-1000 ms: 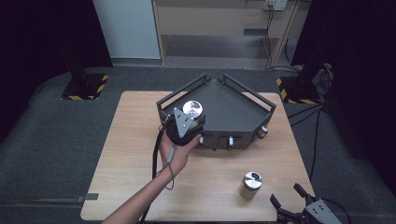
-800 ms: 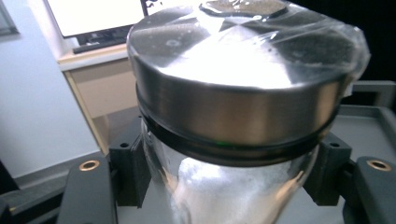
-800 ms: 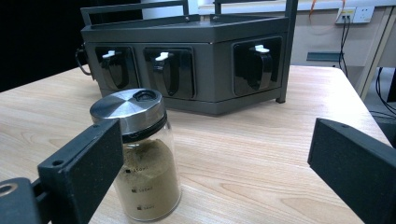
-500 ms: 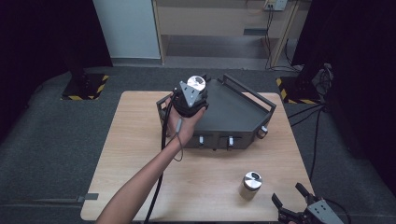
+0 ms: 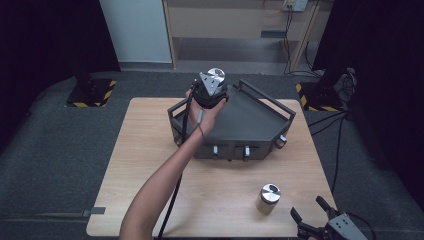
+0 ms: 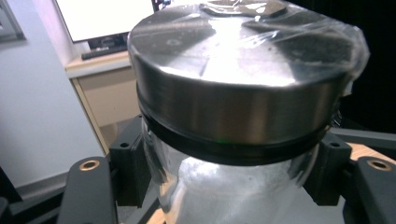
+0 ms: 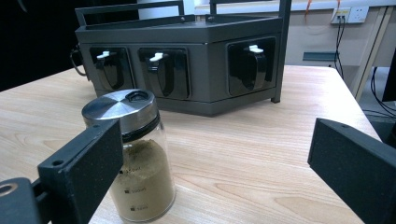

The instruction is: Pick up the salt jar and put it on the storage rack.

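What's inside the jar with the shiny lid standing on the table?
The jar on the table holds a tan powder, filling it about two thirds, up to just under the metal lid. The right gripper's black jaw covers part of its left side.

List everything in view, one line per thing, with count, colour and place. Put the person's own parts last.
Table: one, light wood, centre of the room.
Rack: one, dark grey with rails, far half of the table, three black dispenser slots in its front.
Jar of brown powder: one, clear glass with steel lid, standing on the table's near right.
Held jar: one, clear glass, steel lid under clear film, clamped in the left gripper.
Shelf unit: one, beige, behind the table.
Striped floor plates: two, black and yellow, either side of the table.
Forearm: one, reaching from the near edge.
Left gripper: one, black, above the rack's far left corner.
Right gripper: one, black, jaws open, near right corner.
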Demonstrator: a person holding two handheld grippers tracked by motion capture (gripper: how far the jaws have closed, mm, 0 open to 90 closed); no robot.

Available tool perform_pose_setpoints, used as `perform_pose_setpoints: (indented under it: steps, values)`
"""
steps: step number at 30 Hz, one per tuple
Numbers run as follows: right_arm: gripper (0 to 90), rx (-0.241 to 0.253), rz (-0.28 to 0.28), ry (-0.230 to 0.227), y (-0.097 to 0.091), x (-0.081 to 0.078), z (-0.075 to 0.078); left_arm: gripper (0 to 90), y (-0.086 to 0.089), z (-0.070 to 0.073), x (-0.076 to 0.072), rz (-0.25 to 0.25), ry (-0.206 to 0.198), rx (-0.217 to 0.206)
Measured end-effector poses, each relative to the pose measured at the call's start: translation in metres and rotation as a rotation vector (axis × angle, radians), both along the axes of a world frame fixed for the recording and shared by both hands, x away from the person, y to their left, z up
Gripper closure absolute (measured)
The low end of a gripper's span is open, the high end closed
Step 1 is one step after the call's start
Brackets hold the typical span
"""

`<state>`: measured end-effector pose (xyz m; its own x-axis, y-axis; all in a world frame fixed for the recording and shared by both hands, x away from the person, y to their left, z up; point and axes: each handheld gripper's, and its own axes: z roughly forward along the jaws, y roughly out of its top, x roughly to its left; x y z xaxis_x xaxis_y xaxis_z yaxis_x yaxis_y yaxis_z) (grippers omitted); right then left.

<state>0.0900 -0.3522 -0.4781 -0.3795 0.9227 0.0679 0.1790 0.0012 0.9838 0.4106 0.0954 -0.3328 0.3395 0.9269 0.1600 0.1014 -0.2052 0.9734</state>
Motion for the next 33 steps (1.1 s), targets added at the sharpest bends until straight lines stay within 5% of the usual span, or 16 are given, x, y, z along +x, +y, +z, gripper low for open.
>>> perform_pose_setpoints:
  steps: [8,16,33]
  values:
    - [3.9,0.001,-0.002,0.001,-0.001,0.0,-0.001,29.8,-0.005,-0.023,0.017,0.032,0.023,-0.03]
    - [3.9,0.0,-0.001,0.005,0.0,0.001,-0.001,29.8,-0.007,-0.034,0.029,0.064,0.056,-0.011]
    - [3.9,-0.003,0.0,0.012,0.0,0.002,-0.002,29.8,-0.004,-0.055,0.036,0.08,0.114,-0.038]
